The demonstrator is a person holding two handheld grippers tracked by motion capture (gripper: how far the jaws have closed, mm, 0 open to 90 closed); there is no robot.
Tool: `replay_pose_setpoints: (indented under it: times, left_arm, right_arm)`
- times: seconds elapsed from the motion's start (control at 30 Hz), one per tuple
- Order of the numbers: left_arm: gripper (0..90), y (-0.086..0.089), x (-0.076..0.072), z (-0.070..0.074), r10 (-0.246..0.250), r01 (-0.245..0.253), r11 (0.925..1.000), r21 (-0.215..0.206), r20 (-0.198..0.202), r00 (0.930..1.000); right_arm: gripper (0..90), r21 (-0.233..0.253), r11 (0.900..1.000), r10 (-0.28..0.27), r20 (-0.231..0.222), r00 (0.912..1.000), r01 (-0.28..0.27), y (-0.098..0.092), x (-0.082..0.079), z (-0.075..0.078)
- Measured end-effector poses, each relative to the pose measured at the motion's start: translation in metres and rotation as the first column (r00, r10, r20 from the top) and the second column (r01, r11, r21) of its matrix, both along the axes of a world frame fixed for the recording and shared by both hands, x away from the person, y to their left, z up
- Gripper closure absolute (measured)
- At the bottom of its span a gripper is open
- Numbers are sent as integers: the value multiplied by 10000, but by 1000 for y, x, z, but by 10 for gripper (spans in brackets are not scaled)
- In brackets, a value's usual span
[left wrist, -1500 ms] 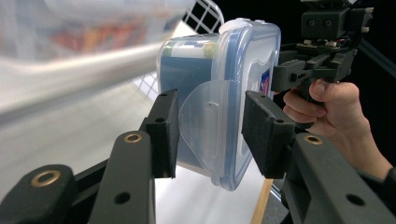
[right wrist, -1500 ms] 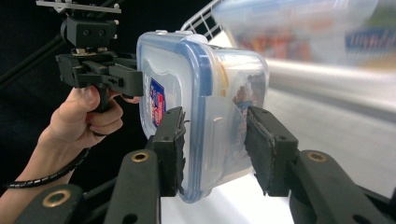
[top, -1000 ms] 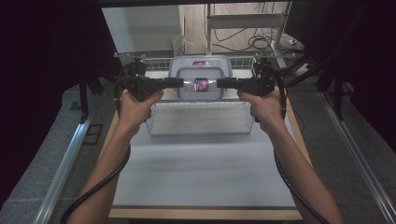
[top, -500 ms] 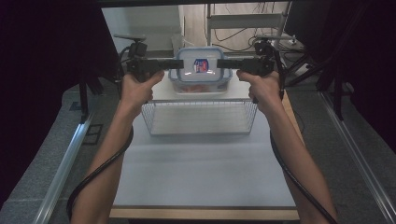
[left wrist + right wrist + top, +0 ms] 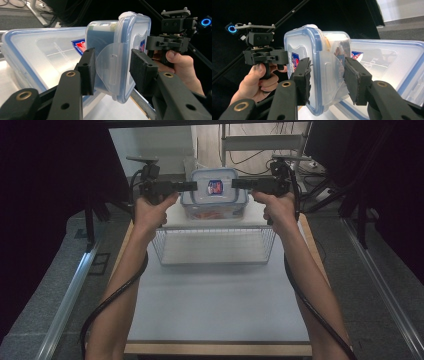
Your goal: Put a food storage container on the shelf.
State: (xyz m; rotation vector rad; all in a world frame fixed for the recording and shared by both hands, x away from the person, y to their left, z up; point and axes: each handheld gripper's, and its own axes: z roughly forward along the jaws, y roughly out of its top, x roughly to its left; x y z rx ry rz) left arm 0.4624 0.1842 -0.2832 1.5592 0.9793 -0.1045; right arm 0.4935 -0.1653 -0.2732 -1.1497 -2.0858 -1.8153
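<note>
A clear plastic container with a blue-rimmed lid (image 5: 215, 190) hangs in the air beyond the wire basket, held from both sides. My left gripper (image 5: 191, 185) is shut on its left latch flap (image 5: 110, 67), one jaw on either side of the flap. On the opposite side flap (image 5: 327, 75) my right gripper (image 5: 236, 183) is shut in the same way. The lid carries a small red and blue label (image 5: 215, 187). Reddish contents show through the clear wall (image 5: 212, 213). In the gripper views a second, larger lidded container (image 5: 45, 55) lies flat behind the held one.
An empty wire basket (image 5: 215, 247) stands on the white table (image 5: 215, 305), just nearer than the held container. Black curtains and stands flank the table. Cables and a metal frame sit at the far end. The near half of the table is bare.
Both grippers have carried the container up and away from above the basket toward the table's far end. The arms are stretched farther forward.
</note>
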Motion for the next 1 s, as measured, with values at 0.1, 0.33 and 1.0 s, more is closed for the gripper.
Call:
replay_pose_setpoints:
  times: [0.1, 0.33, 1.0]
  left_arm:
    - [564, -1, 1, -1, 125, -126, 9998, -146, -60, 9999]
    - [517, -6, 2, 1, 540, -538, 9983, 224, -73, 9985]
    - [684, -6, -44, 8, 1207, -1632, 9695, 1828, 2234, 9672]
  right_arm:
    - [567, 172, 9998, -58, -82, 9999, 59, 0, 3, -2]
    - [561, -347, 9985, -423, 169, 9990, 428, 4, 5, -1]
    - [554, -1189, 9825, -1167, 2072, 9713, 1434, 3, -18, 3]
